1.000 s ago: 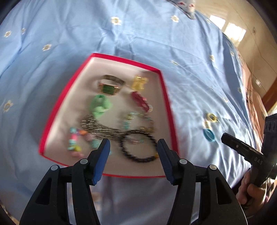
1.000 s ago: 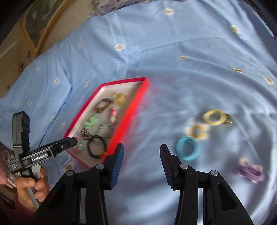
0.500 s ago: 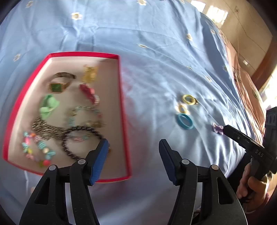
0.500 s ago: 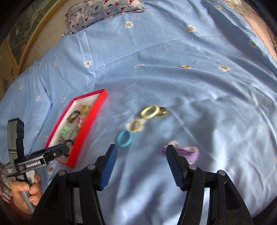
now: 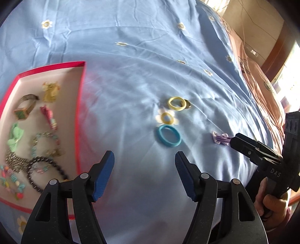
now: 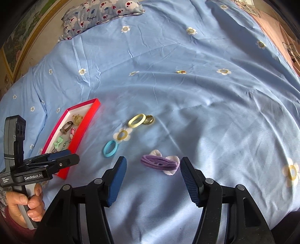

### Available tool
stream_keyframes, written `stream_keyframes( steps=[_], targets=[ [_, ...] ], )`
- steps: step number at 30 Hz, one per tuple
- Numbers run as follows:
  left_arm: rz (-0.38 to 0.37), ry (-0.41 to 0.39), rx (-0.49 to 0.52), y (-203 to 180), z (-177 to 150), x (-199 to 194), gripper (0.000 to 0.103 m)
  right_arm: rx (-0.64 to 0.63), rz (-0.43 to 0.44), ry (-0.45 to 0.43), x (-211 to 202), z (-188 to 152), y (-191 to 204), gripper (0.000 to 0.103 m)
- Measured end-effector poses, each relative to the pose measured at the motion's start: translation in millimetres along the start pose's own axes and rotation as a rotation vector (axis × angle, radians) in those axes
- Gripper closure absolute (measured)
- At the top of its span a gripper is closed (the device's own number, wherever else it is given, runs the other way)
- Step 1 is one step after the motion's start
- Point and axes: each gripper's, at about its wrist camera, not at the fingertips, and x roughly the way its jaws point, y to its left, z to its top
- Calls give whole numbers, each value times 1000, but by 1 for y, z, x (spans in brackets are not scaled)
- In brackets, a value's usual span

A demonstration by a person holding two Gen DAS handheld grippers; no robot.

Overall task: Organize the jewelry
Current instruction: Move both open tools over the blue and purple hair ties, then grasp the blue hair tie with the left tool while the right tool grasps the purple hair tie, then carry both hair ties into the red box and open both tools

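A red tray point(image 5: 79, 105) point(image 6: 88, 122) with several pieces of jewelry lies on the blue bedspread at left. Loose on the bedspread lie a blue ring point(image 5: 168, 135) point(image 6: 110, 148), a yellow ring point(image 5: 176, 103) point(image 6: 136, 120), a small gold ring point(image 5: 187, 103) point(image 6: 148, 119) and a purple hair tie point(image 5: 221, 139) point(image 6: 159, 162). My left gripper point(image 5: 144, 171) is open and empty, just below the blue ring. My right gripper point(image 6: 152, 177) is open, its blue pads on either side of the purple hair tie, just short of it.
A small gold piece point(image 6: 181, 71) lies farther back on the bedspread. A patterned pillow point(image 6: 101, 15) sits at the far edge. A pink sheet point(image 5: 262, 90) borders the bed's right side. The bedspread has printed daisies, one under a yellow ring point(image 5: 167, 118).
My left gripper has swung right, from over the tray to the loose rings. My right gripper has moved right and closer, from beside the tray to the purple hair tie. Both stay open.
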Motion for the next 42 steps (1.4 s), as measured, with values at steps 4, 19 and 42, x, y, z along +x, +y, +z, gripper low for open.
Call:
stream_keyframes(
  steps=[4, 19, 42],
  targets=[
    [-11, 19, 19, -10, 5, 13, 36, 6, 8, 7, 2, 0, -4, 41],
    [-8, 36, 73, -23, 21, 54, 50, 0, 5, 59, 24, 1, -11, 45],
    [-77, -24, -33, 15, 2, 10, 99, -38, 47, 58, 22, 2, 21, 93]
  ],
)
